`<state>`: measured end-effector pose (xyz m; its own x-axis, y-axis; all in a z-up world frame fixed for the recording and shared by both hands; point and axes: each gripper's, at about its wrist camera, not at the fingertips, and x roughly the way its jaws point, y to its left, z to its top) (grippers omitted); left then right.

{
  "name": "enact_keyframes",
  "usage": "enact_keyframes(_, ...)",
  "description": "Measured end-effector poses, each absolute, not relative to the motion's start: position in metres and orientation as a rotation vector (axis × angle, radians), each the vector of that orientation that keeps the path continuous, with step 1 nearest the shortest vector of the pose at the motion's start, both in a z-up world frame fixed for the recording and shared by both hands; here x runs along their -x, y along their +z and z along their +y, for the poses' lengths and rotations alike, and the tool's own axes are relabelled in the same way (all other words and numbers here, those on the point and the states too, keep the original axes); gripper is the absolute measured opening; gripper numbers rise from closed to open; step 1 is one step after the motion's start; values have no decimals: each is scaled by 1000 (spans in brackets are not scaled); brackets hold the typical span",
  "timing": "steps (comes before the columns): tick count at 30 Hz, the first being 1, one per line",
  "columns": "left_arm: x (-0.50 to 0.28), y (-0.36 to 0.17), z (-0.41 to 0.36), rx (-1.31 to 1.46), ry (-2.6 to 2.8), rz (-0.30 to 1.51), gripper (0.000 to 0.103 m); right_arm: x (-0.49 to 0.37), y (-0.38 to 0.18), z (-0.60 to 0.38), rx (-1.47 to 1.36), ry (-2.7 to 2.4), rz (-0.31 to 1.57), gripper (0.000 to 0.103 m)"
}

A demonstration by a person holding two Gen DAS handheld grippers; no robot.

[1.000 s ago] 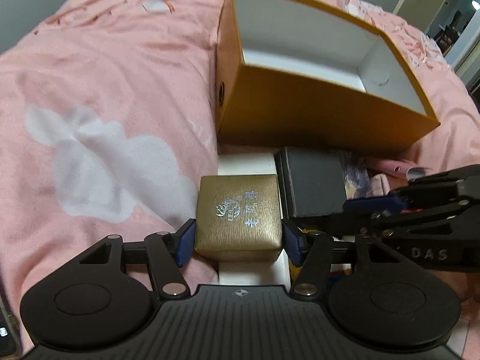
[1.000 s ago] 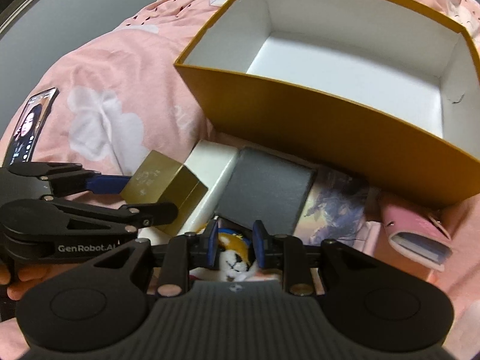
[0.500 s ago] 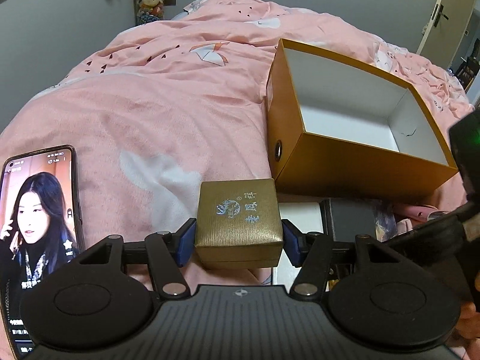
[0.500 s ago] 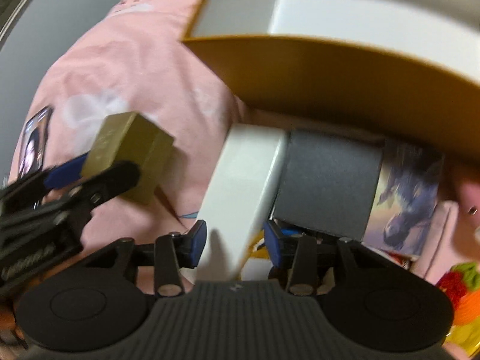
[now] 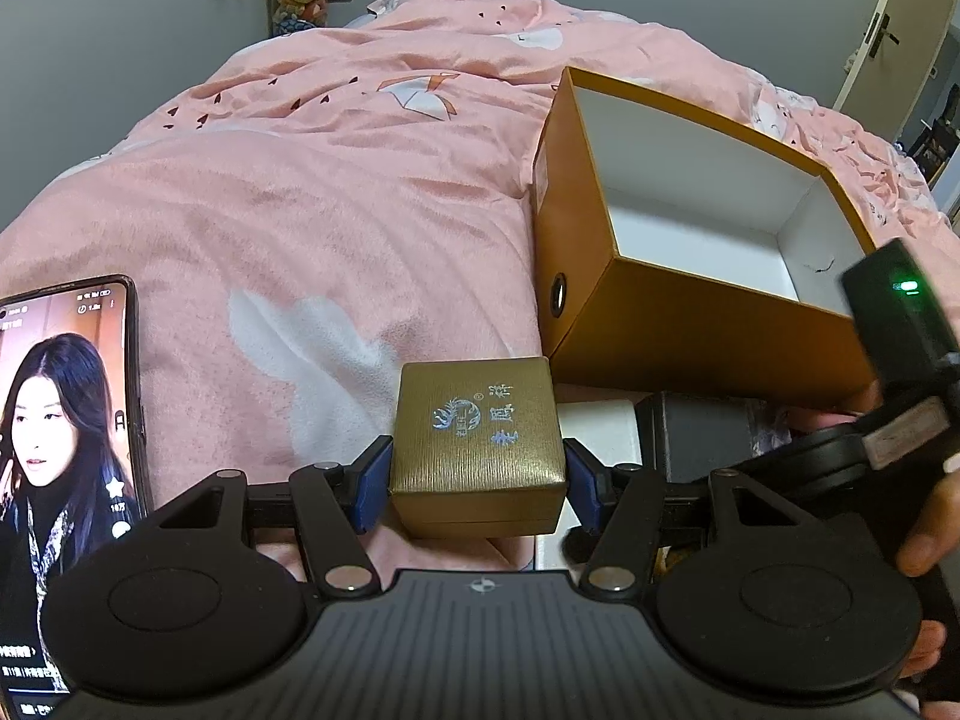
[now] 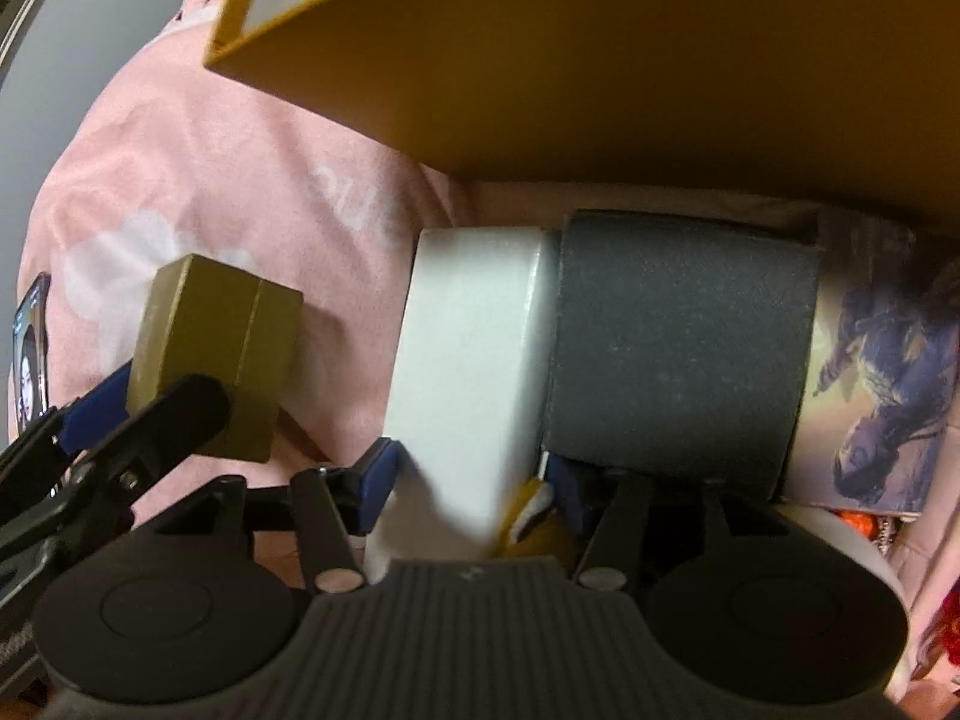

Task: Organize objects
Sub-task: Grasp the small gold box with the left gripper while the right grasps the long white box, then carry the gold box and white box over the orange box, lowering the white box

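A small gold gift box [image 5: 477, 450] hangs just above the pink bedspread, and my left gripper [image 5: 477, 480] is shut on its two sides. The right wrist view shows that gold box [image 6: 210, 348] at the left, held off the bed. My right gripper [image 6: 474, 474] is low over a long white box [image 6: 474, 348]. Its jaws are opening and straddle the box's near end without pressing on it. A dark grey box [image 6: 678, 348] lies against the white one's right side. Behind them stands the open orange carton [image 5: 690, 330], its white inside empty.
A lit phone [image 5: 60, 450] lies on the bed at the far left. A picture card [image 6: 876, 372] lies right of the grey box. A yellow and white item [image 6: 528, 504] peeks out under my right jaw. Someone's hand [image 5: 930, 528] grips the right tool.
My left gripper has carried the gold box up and to the left, off the white box. My right gripper has dropped down, widened its jaws and come astride the white box's end.
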<state>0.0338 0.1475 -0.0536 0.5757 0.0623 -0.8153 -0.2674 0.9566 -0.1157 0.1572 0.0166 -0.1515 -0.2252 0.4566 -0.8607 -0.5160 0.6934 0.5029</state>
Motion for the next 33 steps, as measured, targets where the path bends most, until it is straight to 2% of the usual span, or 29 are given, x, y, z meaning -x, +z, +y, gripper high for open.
enact_keyframes(1, -34, -53, 147, 237, 196, 940, 67, -157, -146, 15, 55, 906, 1540, 42)
enact_keyframes(7, -33, -52, 145, 230, 204, 939, 67, -149, -112, 6, 64, 980, 1427, 32)
enact_keyframes(20, -23, -11, 137, 270, 155, 798, 67, -134, -31, -34, -11, 1091, 1193, 31)
enact_keyframes(27, -37, 30, 127, 259, 64, 725, 67, -163, 9, -63, -145, 1051, 1202, 30)
enact_keyframes(33, -69, 53, 116, 217, 9, 701, 67, -192, 36, -80, -207, 989, 1129, 30)
